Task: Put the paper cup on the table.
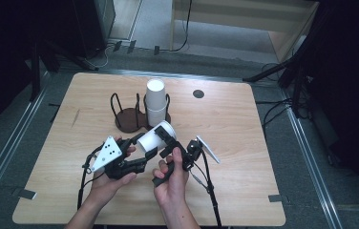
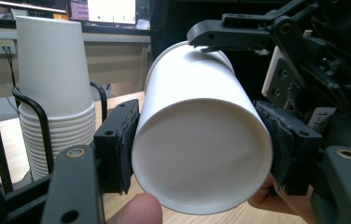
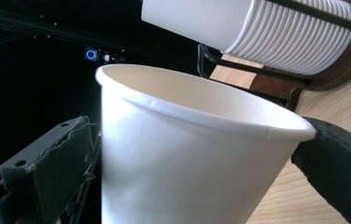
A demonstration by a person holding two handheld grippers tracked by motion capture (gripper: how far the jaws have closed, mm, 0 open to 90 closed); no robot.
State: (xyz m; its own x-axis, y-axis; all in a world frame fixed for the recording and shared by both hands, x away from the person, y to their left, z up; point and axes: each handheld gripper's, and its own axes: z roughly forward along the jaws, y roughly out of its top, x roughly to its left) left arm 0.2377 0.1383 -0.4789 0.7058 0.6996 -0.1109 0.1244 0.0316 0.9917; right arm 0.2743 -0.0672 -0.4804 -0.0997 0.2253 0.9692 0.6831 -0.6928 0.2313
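The left gripper (image 1: 145, 153) has its two padded jaws closed against the sides of a white paper cup (image 1: 155, 138), near the cup's base, holding it on its side above the wooden table (image 1: 235, 143). In the left gripper view the cup's flat bottom (image 2: 201, 156) faces the camera, squeezed between the pads. The right gripper (image 1: 167, 137) reaches in from the other end; one black jaw lies over the cup's rim (image 2: 190, 46), and in the right gripper view the cup's open mouth (image 3: 201, 105) sits between the two jaws, which look close to the wall, though whether they are pressing it cannot be told.

Just beyond, a tall stack of paper cups (image 1: 155, 101) stands upside down in a dark wire cup holder (image 1: 130, 117), with an empty ring of the holder beside it.

This looks like a hand-over or a two-handed re-grip of a single cup. The next move likely calls for one gripper to hold firm while the other lets go gently, so the thin wall does not crumple.
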